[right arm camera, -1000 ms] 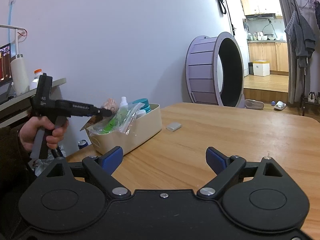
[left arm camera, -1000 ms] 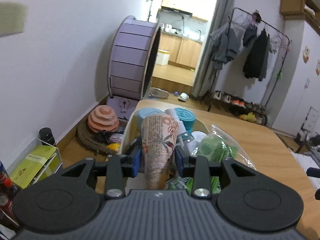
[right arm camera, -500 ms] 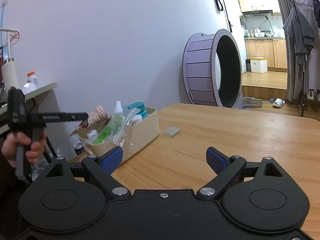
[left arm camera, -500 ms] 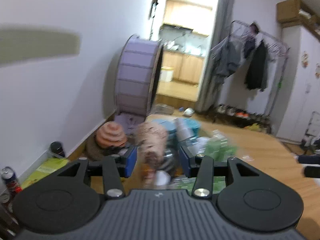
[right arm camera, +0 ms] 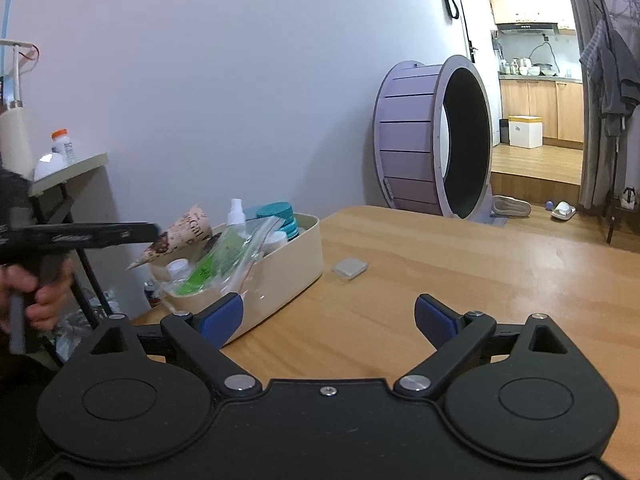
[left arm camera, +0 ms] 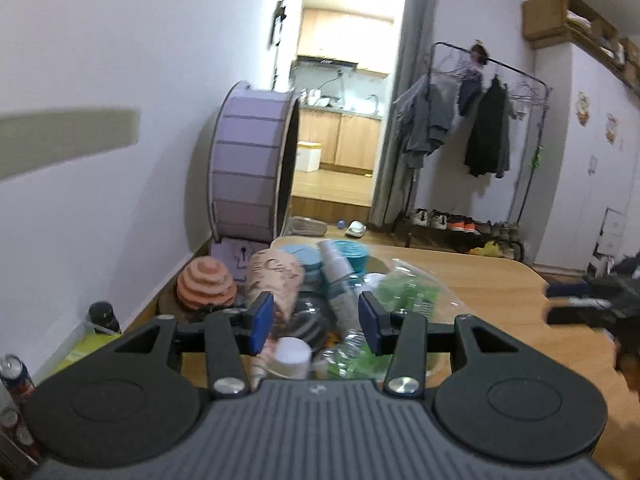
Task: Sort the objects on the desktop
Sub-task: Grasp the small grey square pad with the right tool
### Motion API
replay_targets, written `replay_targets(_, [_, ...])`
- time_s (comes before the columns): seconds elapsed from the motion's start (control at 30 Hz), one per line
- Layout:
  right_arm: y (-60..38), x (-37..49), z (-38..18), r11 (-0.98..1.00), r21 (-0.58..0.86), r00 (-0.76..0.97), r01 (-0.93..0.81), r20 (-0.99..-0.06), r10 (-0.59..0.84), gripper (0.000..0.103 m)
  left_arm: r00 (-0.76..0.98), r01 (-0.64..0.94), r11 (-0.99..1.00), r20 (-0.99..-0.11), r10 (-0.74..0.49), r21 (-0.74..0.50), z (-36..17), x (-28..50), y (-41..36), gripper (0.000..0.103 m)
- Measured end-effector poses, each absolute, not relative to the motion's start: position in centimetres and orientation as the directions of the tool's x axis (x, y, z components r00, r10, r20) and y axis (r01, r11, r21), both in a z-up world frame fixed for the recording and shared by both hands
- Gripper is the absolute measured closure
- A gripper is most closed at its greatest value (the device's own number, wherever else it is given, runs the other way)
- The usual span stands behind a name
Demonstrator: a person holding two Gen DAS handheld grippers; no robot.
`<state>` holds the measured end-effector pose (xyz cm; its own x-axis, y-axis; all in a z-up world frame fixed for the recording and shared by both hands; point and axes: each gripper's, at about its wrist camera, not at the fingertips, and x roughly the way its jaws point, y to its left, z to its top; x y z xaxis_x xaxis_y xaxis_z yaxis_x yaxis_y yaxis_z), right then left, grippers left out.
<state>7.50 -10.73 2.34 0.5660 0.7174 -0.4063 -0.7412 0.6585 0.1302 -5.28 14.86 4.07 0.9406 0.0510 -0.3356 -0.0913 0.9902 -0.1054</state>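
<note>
Wooden tabletop (right arm camera: 460, 264) carried a cream oblong plastic bin (right arm camera: 280, 264) near its left edge, crammed w/ teal-lidded jars (right arm camera: 276, 216), a white spray bottle (right arm camera: 236, 220) & a clear bag of green stuff (right arm camera: 216, 264). My left claw (left arm camera: 316, 322) hung over the bin, jaws apart, gripping nothing; the printed paper cone (left arm camera: 276, 280) lay in the bin just past its left pad. My right claw (right arm camera: 328, 316) sat wide, empty, over bare wood. Small grey square pad (right arm camera: 350, 268) lay just beside the bin.

A bin (right arm camera: 288, 264) stands on the table (right arm camera: 460, 280) near its left edge, holding a paper cone (right arm camera: 180, 236), a spray bottle (right arm camera: 234, 216), jars (right arm camera: 276, 216) and a plastic bag (right arm camera: 216, 264). A small flat pad (right arm camera: 350, 268) lies just right of the bin. A large wheel (right arm camera: 428, 136) stands on the floor behind the table.
</note>
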Motion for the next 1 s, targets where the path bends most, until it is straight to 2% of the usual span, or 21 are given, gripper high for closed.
replay_targets(0.17, [-8.7,11.7,1.8,0.656,0.057,0.561,-0.752,-0.467,0.683,0.01,0.942,-0.069,0.993,-0.333,0.035,-0.091,3.8,-6.1,13.0,0.057])
replay_targets(0.33, [-5.1,15.5,0.5,0.604,-0.029,0.528,-0.797,-0.518,0.672,0.011,0.942,-0.004,0.993,-0.334,-0.036,-0.118,3.2,-6.5,11.8,0.057])
replay_targets(0.67, [-0.1,19.7,-2.1,0.491,-0.062,0.435,-0.869,-0.57,0.697,0.025,0.938,0.051,0.987,-0.333,-0.099,-0.15,2.5,-5.3,11.7,0.057])
replay_targets(0.73, [0.5,20.2,-2.6,0.478,-0.061,0.42,-0.876,-0.583,0.696,0.029,0.938,0.061,0.986,-0.327,-0.111,-0.158,2.5,-5.1,11.5,0.057])
replay_targets(0.8, [1.1,20.8,-3.1,0.47,-0.054,0.405,-0.881,-0.599,0.69,0.039,0.937,0.065,0.983,-0.329,-0.119,-0.169,2.5,-5.0,11.6,0.057])
replay_targets(0.93, [1.7,21.4,-3.8,0.459,-0.042,0.385,-0.888,-0.615,0.688,0.047,0.935,0.07,0.981,-0.33,-0.128,-0.18,2.5,-5.0,11.6,0.057])
replay_targets(1.0, [1.7,21.6,-3.9,0.445,-0.02,0.365,-0.895,-0.608,0.705,0.059,0.935,0.072,0.98,-0.331,-0.131,-0.185,2.5,-5.0,11.7,0.057])
